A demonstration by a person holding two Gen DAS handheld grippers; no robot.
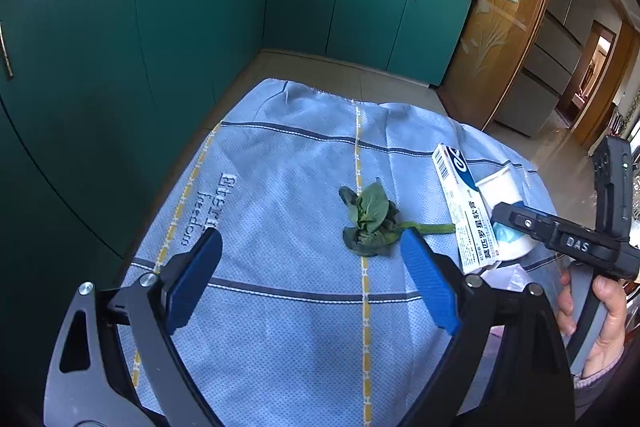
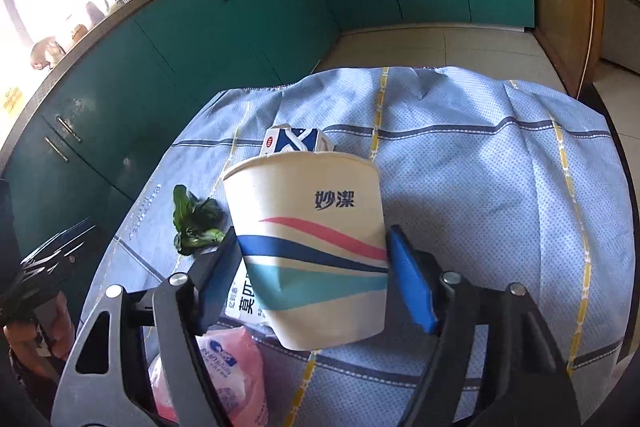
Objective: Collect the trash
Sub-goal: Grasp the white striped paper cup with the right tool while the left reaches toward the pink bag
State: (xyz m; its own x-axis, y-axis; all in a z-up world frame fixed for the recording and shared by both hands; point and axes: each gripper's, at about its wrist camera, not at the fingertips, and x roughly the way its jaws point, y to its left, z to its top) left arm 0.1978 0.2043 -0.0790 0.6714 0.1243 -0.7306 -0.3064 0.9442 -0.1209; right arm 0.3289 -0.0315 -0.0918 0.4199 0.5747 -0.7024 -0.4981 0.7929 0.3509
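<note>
A white paper cup [image 2: 308, 211] with pink, navy and teal stripes sits tilted between the blue pads of my right gripper [image 2: 313, 237], and both pads touch its sides. A white and blue carton box [image 2: 296, 141] lies behind and under it. In the left wrist view the same cup [image 1: 500, 187] and box [image 1: 464, 211] lie at the right, with the right gripper's black finger over the cup. A wilted green leaf [image 1: 370, 219] lies on the blue checked cloth [image 1: 280, 307]. My left gripper [image 1: 311, 235] hangs open just short of the leaf, holding nothing.
A pink plastic packet [image 2: 236, 367] lies under my right gripper's left finger. Teal cabinets [image 1: 120, 47] run along the left and back, with tiled floor [image 1: 360, 75] beyond the cloth's far edge. A wooden door frame [image 1: 512, 27] stands at the right. A person's hand [image 1: 600, 327] grips the right handle.
</note>
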